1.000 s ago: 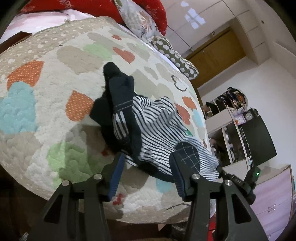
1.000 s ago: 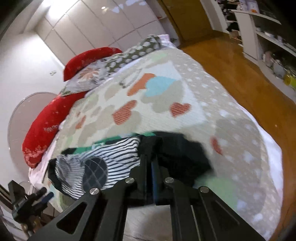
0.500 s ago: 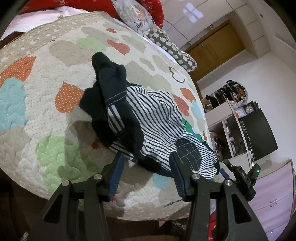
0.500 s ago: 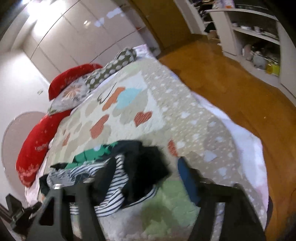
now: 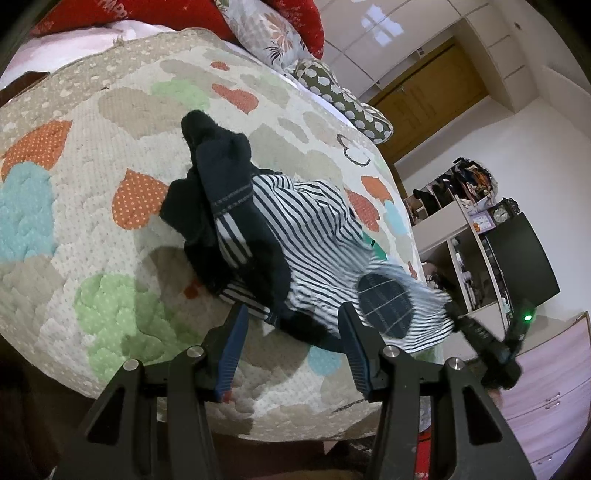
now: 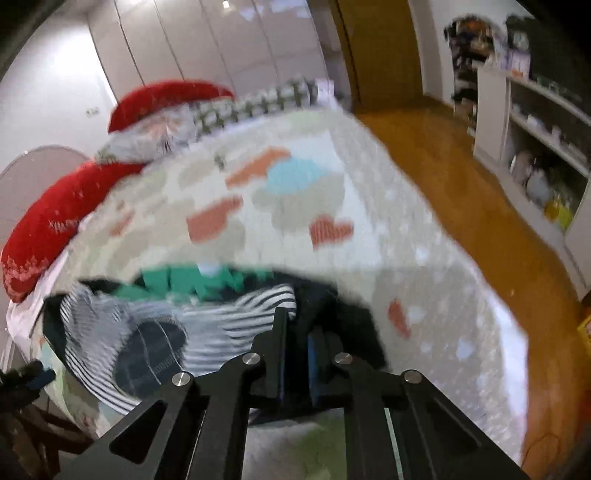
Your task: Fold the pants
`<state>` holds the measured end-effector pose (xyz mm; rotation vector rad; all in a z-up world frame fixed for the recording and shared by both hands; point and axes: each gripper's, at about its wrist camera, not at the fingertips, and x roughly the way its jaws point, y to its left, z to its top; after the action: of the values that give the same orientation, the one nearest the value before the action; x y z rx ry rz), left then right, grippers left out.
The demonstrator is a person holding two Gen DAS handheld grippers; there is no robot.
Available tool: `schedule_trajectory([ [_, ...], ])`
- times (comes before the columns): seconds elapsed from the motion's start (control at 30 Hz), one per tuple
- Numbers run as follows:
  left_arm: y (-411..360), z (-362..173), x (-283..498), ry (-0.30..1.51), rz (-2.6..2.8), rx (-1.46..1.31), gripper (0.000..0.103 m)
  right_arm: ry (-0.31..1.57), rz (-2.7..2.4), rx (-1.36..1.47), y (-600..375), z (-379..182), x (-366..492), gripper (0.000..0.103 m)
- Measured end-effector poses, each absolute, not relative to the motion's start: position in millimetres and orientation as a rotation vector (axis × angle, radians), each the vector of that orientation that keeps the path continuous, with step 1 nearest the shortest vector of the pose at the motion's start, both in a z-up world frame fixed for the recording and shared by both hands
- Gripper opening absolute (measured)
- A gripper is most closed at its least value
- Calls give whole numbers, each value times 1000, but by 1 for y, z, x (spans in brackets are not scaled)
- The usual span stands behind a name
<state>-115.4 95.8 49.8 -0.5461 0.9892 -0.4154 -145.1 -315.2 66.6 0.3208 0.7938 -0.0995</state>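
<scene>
Striped pants [image 5: 306, 236] bunched on bed quilt [image 5: 92, 229]
Left hand-held gripper [image 5: 291, 325] open over hem — right hand-held gripper [image 6: 295, 332] just closed on dark fabric.

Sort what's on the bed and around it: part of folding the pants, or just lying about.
Job:
striped pants
left claw, open above them
right claw, just closed at the dark fabric

Lying about:
heart quilt
red pillows
dotted pillow
shelves

1 pair of striped pants [image 5: 314, 236] with 1 dark checked patch [image 5: 386, 308], 1 green garment [image 6: 192, 282] under it. 1 heart-print quilt [image 5: 92, 184], 2 red pillows [image 6: 48, 225], 1 floral pillow [image 5: 273, 29], 1 spotted pillow [image 5: 343, 99]. 2 grippers: left gripper [image 5: 291, 325], right gripper [image 6: 297, 328]. 1 clock [image 5: 500, 215].
</scene>
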Motion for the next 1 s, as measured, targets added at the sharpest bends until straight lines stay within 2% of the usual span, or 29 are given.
schedule_trajectory([
  [0.1, 95, 48, -116, 995, -419, -543, 49, 754, -141, 315, -326, 81, -148, 9],
  [0.23, 93, 46, -114, 1002, -420, -539, 49, 791, -178, 380, -351, 70, -147, 10],
  [0.33, 91, 44, -113, 1013, -417, -540, 49, 834, -142, 473, -366, 50, -146, 16],
  [0.37, 91, 43, -112, 1015, -417, -538, 49, 826, -129, 518, -370, 45, -149, 22],
  [0.43, 89, 42, -111, 1021, -419, -538, 49, 806, -119, 612, -379, 38, -155, 61],
  [0.47, 88, 42, -110, 1023, -422, -538, 49, 799, -115, 649, -383, 35, -157, 68],
  [0.5, 88, 41, -110, 1026, -424, -536, 49, 793, -106, 681, -386, 31, -157, 69],
  [0.67, 83, 39, -110, 1037, -433, -528, 49, 818, -90, 650, -377, 20, -140, 70],
  [0.7, 82, 39, -110, 1037, -435, -526, 49, 841, -73, 613, -368, 21, -133, 67],
  [0.73, 83, 40, -109, 1037, -436, -526, 49, 860, -54, 592, -361, 22, -128, 57],
  [0.83, 86, 39, -109, 1033, -435, -531, 49, 906, -15, 509, -339, 28, -118, 48],
  [0.87, 86, 39, -110, 1033, -434, -532, 49, 921, -19, 491, -336, 26, -116, 42],
  [0.9, 87, 39, -110, 1032, -430, -532, 49, 946, -18, 484, -332, 23, -111, 28],
  [0.93, 88, 39, -110, 1030, -426, -530, 49, 968, -17, 496, -331, 20, -106, 23],
  [1.0, 90, 41, -110, 1020, -414, -524, 49, 969, -20, 493, -330, 29, -96, 20],
])
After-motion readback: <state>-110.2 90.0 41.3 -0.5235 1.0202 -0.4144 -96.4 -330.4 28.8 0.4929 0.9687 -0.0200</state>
